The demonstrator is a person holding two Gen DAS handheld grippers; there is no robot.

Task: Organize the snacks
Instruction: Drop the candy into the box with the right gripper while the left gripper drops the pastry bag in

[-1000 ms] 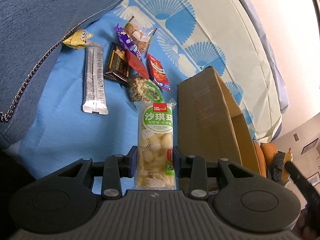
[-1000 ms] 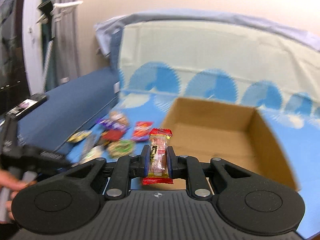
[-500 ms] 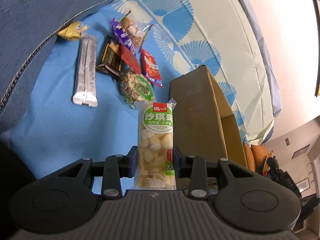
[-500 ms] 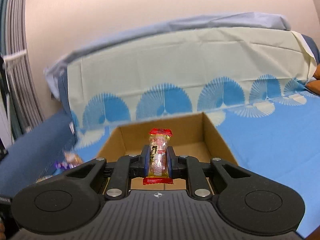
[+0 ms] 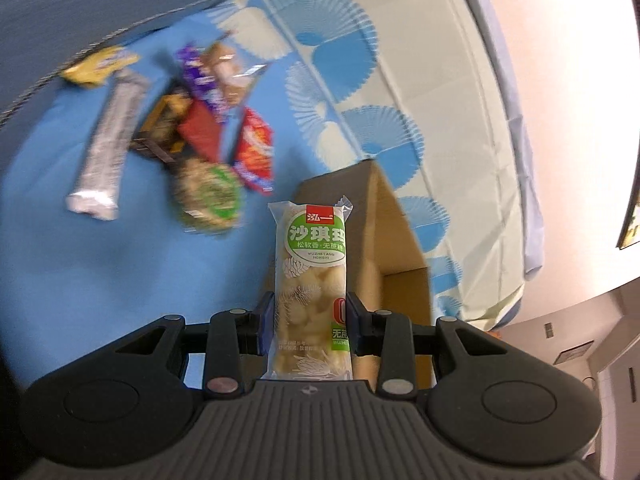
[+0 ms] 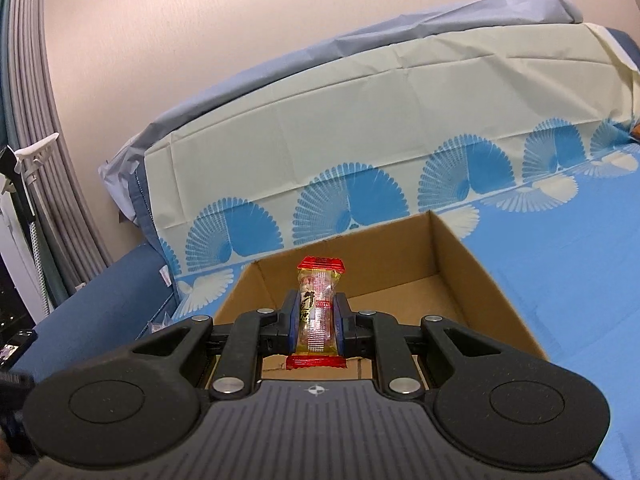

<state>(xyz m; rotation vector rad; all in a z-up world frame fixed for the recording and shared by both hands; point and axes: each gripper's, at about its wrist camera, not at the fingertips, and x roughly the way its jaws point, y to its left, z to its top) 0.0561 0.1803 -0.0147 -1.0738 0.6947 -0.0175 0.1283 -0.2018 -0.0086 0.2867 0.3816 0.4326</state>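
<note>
Your right tool [image 6: 316,318] is pinching a small red-ended candy packet [image 6: 319,312] upright between its pads, and it sits just over the near wall of the open cardboard box [image 6: 480,280], whose floor looks bare from here. Your left tool [image 5: 310,322] is clamped on a tall green-labelled sachima bar [image 5: 310,280], held upright, with the box [image 5: 400,248] just to its right and the remaining snacks lying on the blue bed sheet [image 5: 100,272] to the left: a silver stick packet [image 5: 106,148], a yellow wrapper [image 5: 96,68], a red chip bag [image 5: 254,148], a green round pack [image 5: 212,194] and a few more in a loose heap, all blurred. The step in hand looks like dropping both pieces into the box. Carry the right packet further in past the near wall before you let the pads part, and lower it toward the floor so it does not bounce out. Bring the left bar over the rim from its side, clear of the right tool, and tilt it flat before letting go; it is long and would likely topple if dropped on end.
</note>
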